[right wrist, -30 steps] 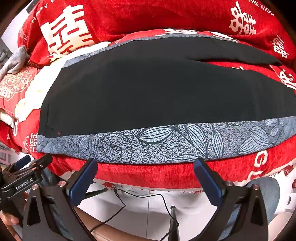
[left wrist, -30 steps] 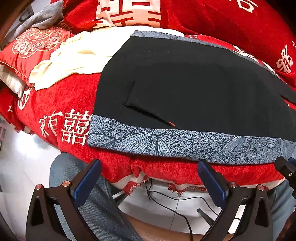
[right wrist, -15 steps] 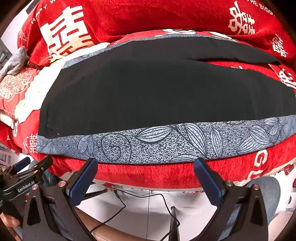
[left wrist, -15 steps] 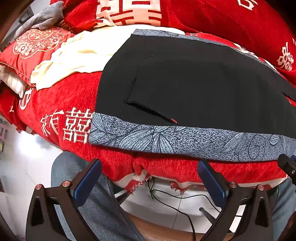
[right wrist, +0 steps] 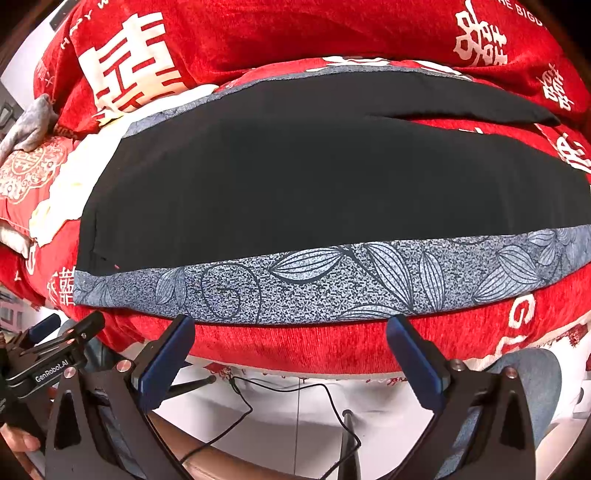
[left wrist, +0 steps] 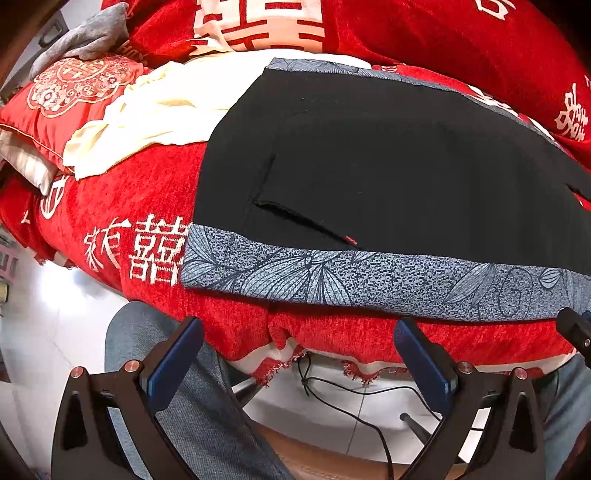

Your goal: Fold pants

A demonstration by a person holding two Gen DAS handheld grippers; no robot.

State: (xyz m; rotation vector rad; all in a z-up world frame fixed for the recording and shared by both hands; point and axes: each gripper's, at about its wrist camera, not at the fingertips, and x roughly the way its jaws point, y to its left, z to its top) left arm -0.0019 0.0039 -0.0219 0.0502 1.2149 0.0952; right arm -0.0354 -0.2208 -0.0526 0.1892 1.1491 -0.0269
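Both grippers hung spread wide and empty below the bed's edge — the left gripper (left wrist: 295,350) near the waistband end, the right gripper (right wrist: 288,347) under the grey leaf-print side stripe (right wrist: 332,284). The black pants (right wrist: 314,184) lay flat across the red bedspread (right wrist: 295,29), their two legs side by side — no fold made, by the look of it; every fold remained.
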